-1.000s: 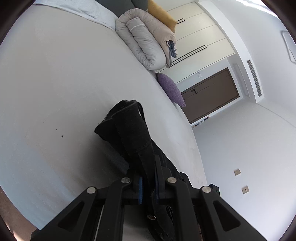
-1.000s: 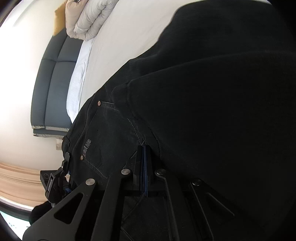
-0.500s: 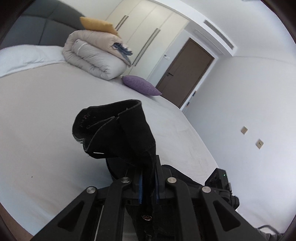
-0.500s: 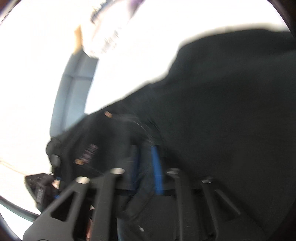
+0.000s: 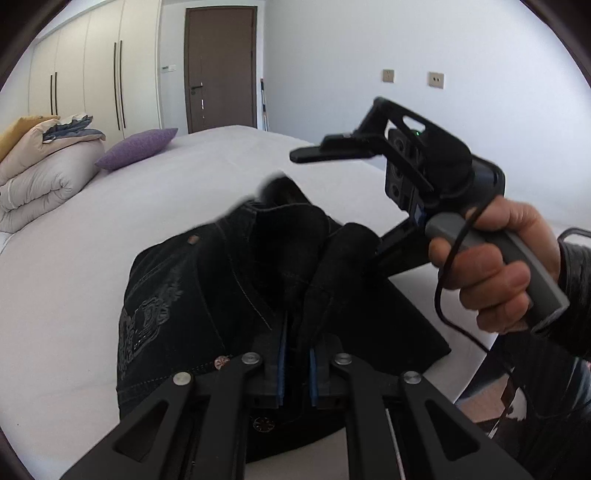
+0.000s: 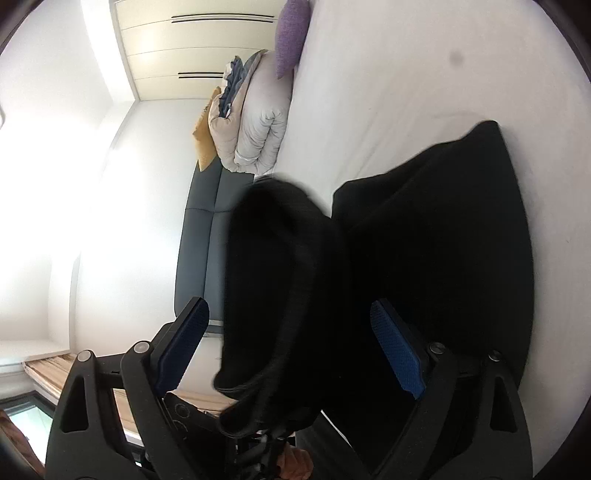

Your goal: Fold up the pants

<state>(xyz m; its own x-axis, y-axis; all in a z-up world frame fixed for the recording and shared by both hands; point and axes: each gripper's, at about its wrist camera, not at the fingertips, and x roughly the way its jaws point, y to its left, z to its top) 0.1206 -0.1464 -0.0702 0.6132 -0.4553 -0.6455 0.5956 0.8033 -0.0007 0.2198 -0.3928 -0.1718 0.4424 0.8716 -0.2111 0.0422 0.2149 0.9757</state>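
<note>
White bed [image 5: 74, 280] – black pants [image 5: 207, 295] bunched, pinched in left gripper [image 5: 295, 365]; right gripper [image 6: 291, 350] just spread wide.

Right tongs [image 6: 288, 328] with jaws just opened wide, blue pads [image 6: 397, 350] clear of the cloth, black pants [image 6: 436, 240] lying on the white bed [image 6: 388, 74] (one fold blurred between the jaws), purple pillow [image 6: 291, 35], rolled duvet [image 6: 258, 122] beyond
</note>
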